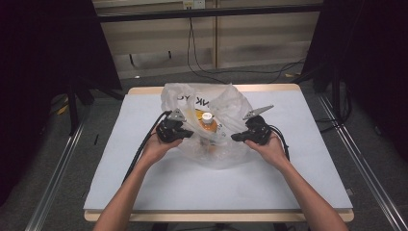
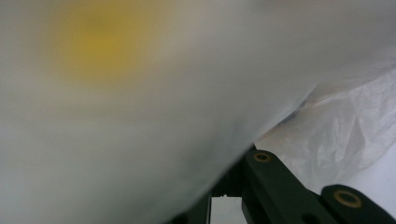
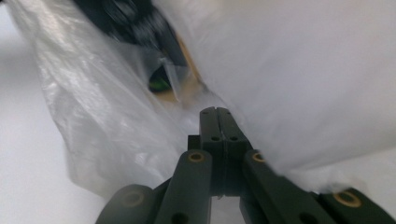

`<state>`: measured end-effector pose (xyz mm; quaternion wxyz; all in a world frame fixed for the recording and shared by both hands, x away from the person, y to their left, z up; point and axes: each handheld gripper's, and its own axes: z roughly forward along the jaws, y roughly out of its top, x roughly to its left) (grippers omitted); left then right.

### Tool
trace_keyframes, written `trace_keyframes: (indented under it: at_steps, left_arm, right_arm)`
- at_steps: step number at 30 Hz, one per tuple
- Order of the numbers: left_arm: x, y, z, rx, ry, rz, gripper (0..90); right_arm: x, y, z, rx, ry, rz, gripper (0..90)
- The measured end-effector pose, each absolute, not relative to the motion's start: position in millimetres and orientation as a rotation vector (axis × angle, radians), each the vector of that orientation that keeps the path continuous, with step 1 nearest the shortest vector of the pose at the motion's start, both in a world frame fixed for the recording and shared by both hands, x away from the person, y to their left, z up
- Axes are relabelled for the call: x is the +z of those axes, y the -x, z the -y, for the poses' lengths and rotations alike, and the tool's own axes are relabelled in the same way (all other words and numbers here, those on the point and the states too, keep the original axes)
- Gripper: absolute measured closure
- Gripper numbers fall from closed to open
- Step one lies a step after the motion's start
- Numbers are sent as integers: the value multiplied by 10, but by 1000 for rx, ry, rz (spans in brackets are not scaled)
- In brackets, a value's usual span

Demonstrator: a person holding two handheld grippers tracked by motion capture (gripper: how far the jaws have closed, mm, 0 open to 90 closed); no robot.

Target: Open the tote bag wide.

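A person at a white table [image 1: 144,192] works a thin translucent plastic bag [image 1: 219,154] with a two-jaw gripper in each hand, the bag standing at the table's middle with an orange drink bottle [image 1: 208,126] upright inside it, its white cap showing through the open mouth. The left gripper [image 1: 188,135] sits at the bag's left side and the right gripper [image 1: 236,137] at its right, both hard against the film. In the right gripper view the black jaws are pressed together at their tips [image 3: 217,114], with bag film lying along and over them; whether a fold is pinched between them cannot be told. In the left gripper view the film drapes so close to the lens that the jaw tips are hidden, and the jaws read as closed; the bottle shows as a blurred yellow patch [image 2: 105,44].

The risks from here look plain. The film is thin and slack, so a pinch on a single layer could slip out or tear if the hands pull apart too hard. Uneven lifting, one side ahead of the other, would likely tilt the bottle and tip it against the bag wall or out of the mouth. With the left camera smothered by plastic, that hand is judged to be working nearly blind.
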<state>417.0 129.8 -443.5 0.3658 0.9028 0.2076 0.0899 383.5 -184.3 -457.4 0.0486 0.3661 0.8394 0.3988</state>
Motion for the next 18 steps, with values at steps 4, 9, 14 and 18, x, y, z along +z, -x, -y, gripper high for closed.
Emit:
trace_keyframes:
  at_steps: [4, 9, 14, 18]
  left_arm:
    - [-4605, -4188, -1244, 190, -2397, -493, 900]
    - [-4779, -4160, -1239, 135, -2351, -564, 900]
    - [-4786, -4140, -1334, 139, -2314, -571, 900]
    - [-4680, -4095, -1399, 130, -2271, -584, 900]
  right_arm:
    - [-4782, -3850, 1883, 1149, -1156, -2579, 900]
    - [-4858, -3828, 1934, 1184, -1182, -2562, 900]
    - [-4857, -3797, 1916, 1191, -1171, -2537, 900]
    - [-4765, -3749, 1891, 1252, -1143, -2516, 900]
